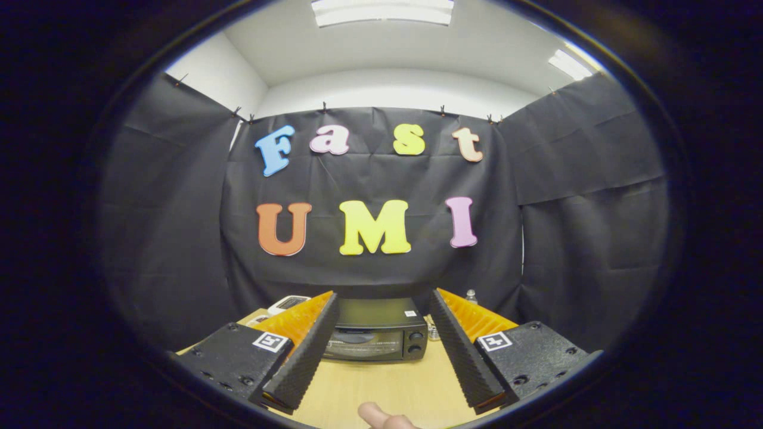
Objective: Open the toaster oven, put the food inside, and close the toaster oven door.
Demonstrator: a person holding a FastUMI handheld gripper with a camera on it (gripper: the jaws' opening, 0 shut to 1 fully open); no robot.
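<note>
A black toaster oven (pixel 377 329) stands on the wooden table (pixel 393 387) beyond my fingers, its glass door shut and two knobs on its right side. My gripper (pixel 381 304) is held well above the table, open wide, with nothing between its fingers. Seen from here, the oven sits in the gap between them. A pale, rounded piece of food (pixel 381 415) lies on the table close under me.
A small white device (pixel 287 304) lies on the table to the left of the oven. A small bottle (pixel 471 295) and a shaker-like item (pixel 434 331) stand to the oven's right. Black cloth walls enclose the table on three sides.
</note>
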